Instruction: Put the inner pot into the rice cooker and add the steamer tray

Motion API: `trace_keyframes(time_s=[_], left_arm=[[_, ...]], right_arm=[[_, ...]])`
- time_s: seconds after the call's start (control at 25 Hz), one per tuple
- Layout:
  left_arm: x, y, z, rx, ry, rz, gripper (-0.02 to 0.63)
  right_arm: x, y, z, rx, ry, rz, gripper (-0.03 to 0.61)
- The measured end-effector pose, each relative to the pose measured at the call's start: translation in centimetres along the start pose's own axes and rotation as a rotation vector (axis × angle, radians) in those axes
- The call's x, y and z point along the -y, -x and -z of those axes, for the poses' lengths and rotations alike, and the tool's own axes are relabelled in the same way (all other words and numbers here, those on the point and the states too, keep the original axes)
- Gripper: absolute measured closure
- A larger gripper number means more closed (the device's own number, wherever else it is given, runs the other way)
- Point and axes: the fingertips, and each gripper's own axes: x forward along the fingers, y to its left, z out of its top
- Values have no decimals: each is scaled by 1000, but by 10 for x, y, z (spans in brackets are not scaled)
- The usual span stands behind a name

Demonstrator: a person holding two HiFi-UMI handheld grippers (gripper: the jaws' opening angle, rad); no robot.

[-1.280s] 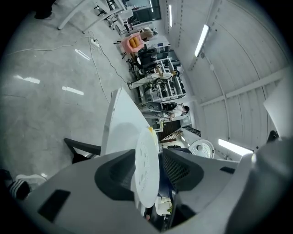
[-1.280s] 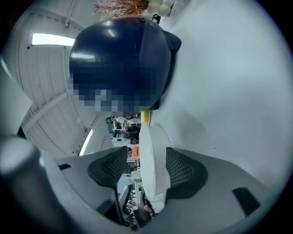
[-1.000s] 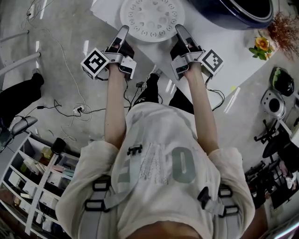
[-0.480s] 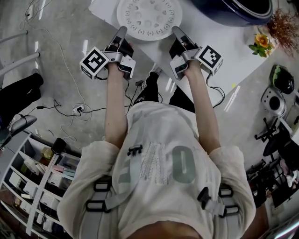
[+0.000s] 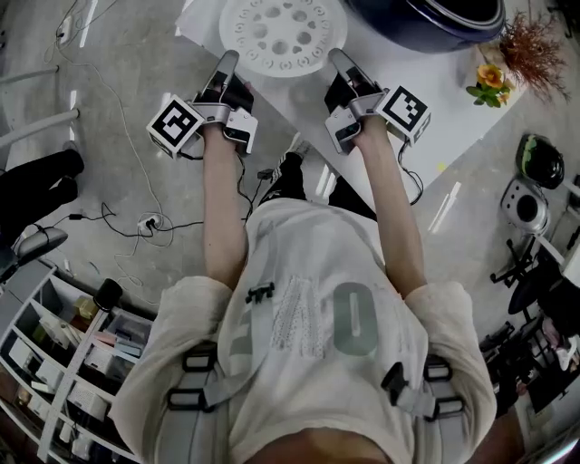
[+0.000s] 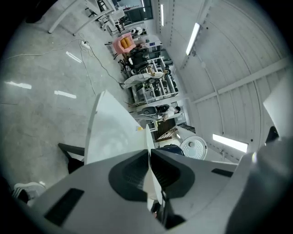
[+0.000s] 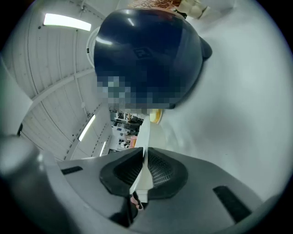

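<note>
- The steamer tray (image 5: 283, 23), a white round disc full of holes, lay flat out in front of the person, over the near edge of the white table (image 5: 408, 68). I could not tell whether it rested on the top or hung just clear of it.
- The left gripper (image 5: 226, 62) had its jaws closed narrow on the tray's left rim. In the left gripper view, the thin white edge (image 6: 147, 146) ran straight between the pads.
- The right gripper (image 5: 336, 60) pinched the opposite rim the same way, with the tray's edge (image 7: 145, 135) standing between its jaws.
- So the line between the two grips ran left to right across the person, with the disc level between them.
- The dark blue rice cooker (image 5: 435, 11) stood farther along the table, ahead and to the right of the tray. It was nearer the right gripper and loomed large in that gripper's view (image 7: 146, 50).
- Its opening was cut off at the head view's top edge. I could not see whether the inner pot sat inside.
- To my eye, any carry to the cooker would go forward and rightward, with the disc kept level.
</note>
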Motion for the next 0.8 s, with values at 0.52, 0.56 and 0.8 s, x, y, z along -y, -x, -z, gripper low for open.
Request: trace_keyframes(time_s=[0.52, 0.56, 0.8], left_arm=[[129, 3, -33, 66, -155, 194, 580], [141, 2, -34, 69, -170, 211, 580], [206, -12, -29, 74, -247, 330, 580]], right_arm=[[-131, 9, -42, 54, 189, -195, 546], [-142, 10, -47, 60, 211, -213, 547], [-187, 30, -84, 124, 302, -279, 548]])
